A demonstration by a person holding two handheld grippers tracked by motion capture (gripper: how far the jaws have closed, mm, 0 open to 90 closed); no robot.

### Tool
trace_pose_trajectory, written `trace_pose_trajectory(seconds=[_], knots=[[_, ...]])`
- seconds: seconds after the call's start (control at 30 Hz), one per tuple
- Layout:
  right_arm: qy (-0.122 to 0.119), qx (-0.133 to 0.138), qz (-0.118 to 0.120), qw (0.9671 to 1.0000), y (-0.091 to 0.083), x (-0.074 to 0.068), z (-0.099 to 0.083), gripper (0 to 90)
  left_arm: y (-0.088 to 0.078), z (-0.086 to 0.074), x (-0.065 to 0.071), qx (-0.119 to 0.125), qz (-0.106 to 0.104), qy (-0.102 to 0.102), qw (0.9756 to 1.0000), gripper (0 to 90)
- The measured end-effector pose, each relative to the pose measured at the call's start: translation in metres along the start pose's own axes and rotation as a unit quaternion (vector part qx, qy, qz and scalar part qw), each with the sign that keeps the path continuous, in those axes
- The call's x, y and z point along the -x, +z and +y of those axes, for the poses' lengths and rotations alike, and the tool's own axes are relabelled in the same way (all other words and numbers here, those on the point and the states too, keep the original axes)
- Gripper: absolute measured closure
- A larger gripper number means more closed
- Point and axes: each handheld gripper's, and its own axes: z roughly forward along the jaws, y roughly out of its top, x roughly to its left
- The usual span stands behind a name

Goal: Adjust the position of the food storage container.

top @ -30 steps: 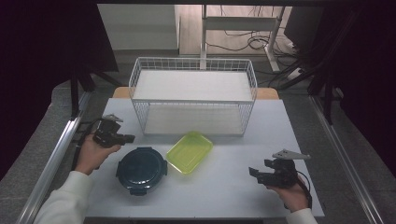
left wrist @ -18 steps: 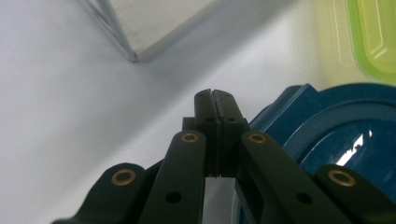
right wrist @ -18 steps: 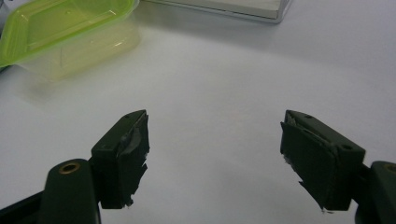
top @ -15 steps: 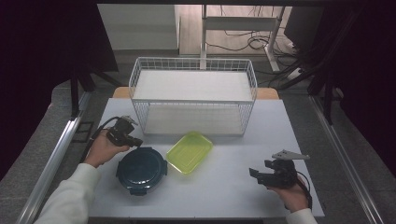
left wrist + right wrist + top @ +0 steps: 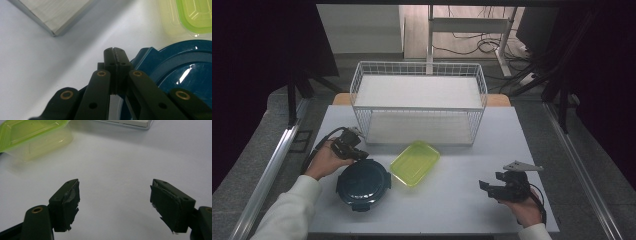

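Here, closed jaws meet a lidded tub.
Nearest, the right gripper idles wide open, empty; the left gripper, pinched shut on nothing, sits at the round blue container, which looks rigid, light and slick: grip its rim clip. Beyond: green box, wire basket.

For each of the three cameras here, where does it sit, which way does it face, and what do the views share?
High view: above the person's side, looking forward and down at the table and wire basket; both forearms and hands show.
Left gripper view: rides the left gripper, jaws shut, beside the blue round container.
Right gripper view: rides the right gripper, jaws open over bare table.
Shared: the green container appears in all three views.
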Motion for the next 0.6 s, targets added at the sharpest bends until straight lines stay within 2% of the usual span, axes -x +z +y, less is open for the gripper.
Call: trace_pose_trajectory(seconds=[0.3,0.47,0.6], knots=[[0.0,-0.002,-0.001,1.0,0.0,-0.001,0.0,23.6,0.001,0.0,0.012,-0.006,-0.004,0.018,0.9998,90.0],[-0.001,-0.001,-0.001,1.0,0.0,-0.001,0.0,23.6,0.001,-0.001,0.026,-0.012,-0.009,0.035,0.9993,90.0],[-0.001,-0.001,-0.001,1.0,0.0,-0.001,0.0,23.6,0.001,-0.004,0.029,-0.003,-0.024,0.026,0.9994,90.0]])
